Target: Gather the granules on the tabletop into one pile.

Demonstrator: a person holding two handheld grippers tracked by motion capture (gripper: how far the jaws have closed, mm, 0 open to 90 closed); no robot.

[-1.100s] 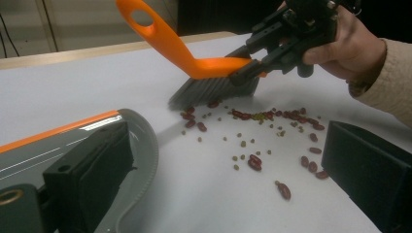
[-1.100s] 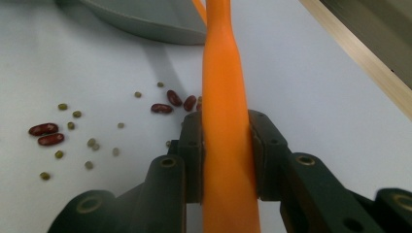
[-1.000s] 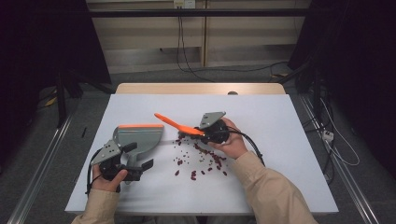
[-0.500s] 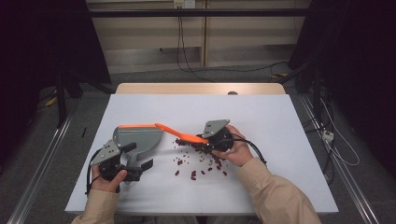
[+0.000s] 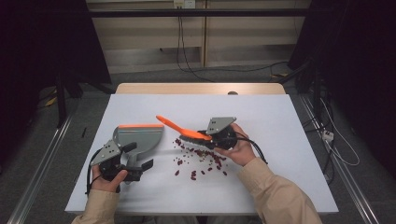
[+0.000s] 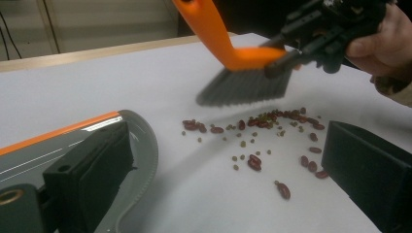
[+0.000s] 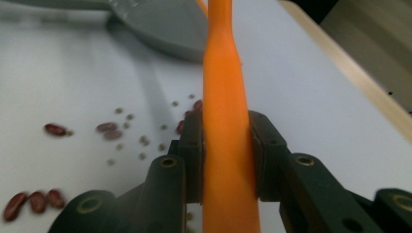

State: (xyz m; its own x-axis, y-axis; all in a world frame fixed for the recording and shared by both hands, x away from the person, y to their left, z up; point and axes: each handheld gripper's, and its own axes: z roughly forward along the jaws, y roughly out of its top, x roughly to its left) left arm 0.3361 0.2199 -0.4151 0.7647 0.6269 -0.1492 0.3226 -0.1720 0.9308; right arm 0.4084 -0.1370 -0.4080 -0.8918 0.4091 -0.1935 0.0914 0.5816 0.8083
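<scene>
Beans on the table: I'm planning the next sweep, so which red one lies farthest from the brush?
The lone red bean nearest the left tool's camera, apart from the cluster under the brush.

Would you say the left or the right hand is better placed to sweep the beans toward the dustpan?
Right: its tool already clamps the brush just above the beans; the left tool holds the dustpan.

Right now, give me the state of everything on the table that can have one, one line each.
Brush: clamped in the right gripper, bristles lifted off the table.
Dustpan: flat on the table, no beans seen in it, left gripper at its handle.
Beans: scattered loose on the table, not yet swept in.
</scene>
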